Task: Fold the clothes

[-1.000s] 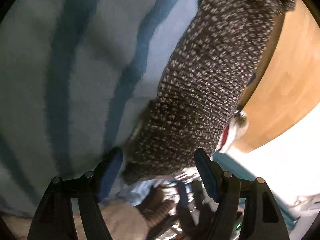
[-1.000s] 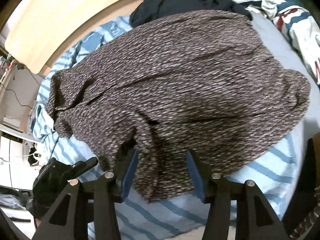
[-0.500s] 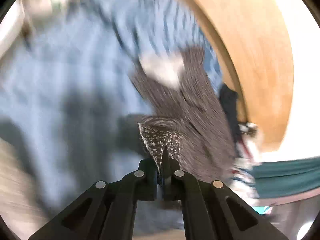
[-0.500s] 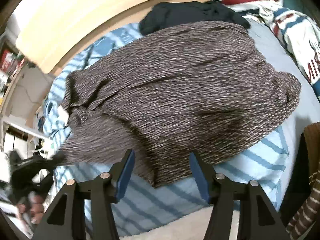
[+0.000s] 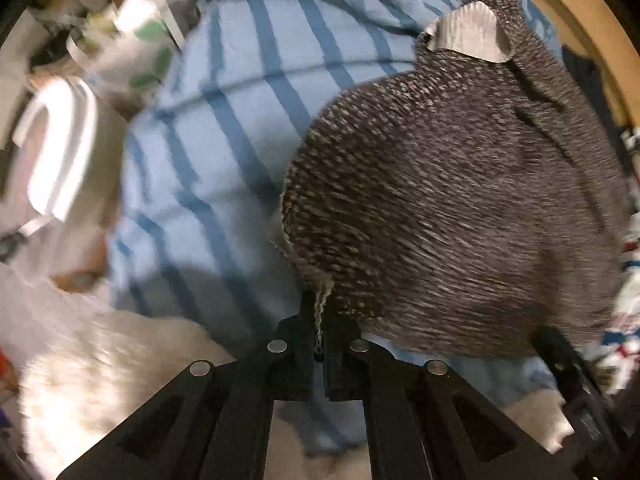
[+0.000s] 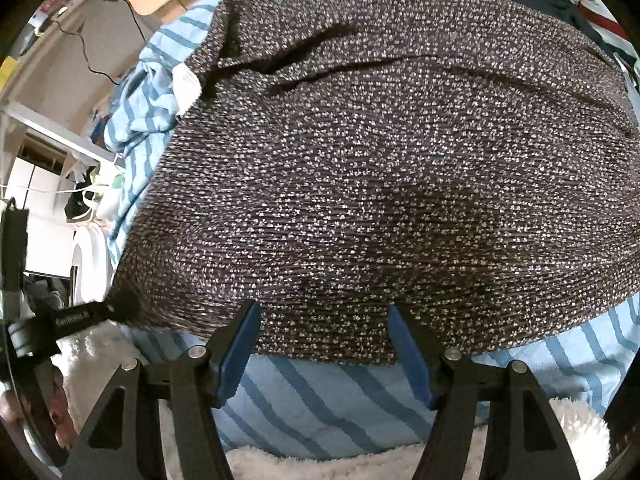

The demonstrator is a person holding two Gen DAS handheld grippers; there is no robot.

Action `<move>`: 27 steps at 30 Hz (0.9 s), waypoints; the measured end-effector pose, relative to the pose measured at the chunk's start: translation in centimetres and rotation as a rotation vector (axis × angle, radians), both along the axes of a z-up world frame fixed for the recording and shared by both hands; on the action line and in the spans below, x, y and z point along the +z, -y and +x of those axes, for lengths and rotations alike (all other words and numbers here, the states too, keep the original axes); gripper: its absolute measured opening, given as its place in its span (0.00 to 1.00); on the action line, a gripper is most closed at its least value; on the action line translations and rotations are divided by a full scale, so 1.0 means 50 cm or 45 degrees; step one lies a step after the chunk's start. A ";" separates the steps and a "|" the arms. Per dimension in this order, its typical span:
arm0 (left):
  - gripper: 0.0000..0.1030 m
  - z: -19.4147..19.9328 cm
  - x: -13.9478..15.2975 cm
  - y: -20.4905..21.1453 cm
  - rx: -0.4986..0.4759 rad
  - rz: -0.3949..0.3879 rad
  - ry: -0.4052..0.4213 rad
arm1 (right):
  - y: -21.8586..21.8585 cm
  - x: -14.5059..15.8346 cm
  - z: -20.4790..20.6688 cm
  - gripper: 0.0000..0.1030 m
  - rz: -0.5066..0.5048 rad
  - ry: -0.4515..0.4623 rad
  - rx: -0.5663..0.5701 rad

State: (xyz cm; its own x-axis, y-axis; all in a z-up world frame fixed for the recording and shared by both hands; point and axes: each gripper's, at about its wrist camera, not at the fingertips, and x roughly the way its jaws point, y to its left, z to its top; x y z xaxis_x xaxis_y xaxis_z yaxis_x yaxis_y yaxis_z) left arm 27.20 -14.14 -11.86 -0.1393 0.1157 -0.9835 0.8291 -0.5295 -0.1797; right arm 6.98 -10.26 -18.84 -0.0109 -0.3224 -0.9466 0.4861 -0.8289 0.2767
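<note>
One left tool (image 5: 320, 320) pinches the speckled sweater (image 5: 460, 208).

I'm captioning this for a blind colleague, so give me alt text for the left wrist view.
The left gripper, jaws shut, pinches the edge of a dark brown speckled knit sweater lying on a light blue striped bedsheet. A white inner patch shows at the sweater's far end, and a fluffy cream blanket lies lower left.
</note>
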 end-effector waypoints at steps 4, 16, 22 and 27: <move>0.76 -0.007 0.067 0.033 0.063 -0.022 -0.257 | 0.045 0.030 -0.072 0.68 -0.093 -0.023 -0.022; 0.77 -0.093 0.056 0.245 0.546 0.002 -0.844 | 0.446 0.036 -0.324 0.32 -0.180 -0.064 0.099; 0.77 -0.068 -0.003 0.273 0.655 0.068 -0.989 | 0.531 0.170 -0.344 0.04 -0.191 -0.263 0.340; 0.77 -0.060 -0.003 0.290 0.752 0.108 -1.056 | 0.522 0.328 -0.443 0.04 -0.370 -0.430 0.162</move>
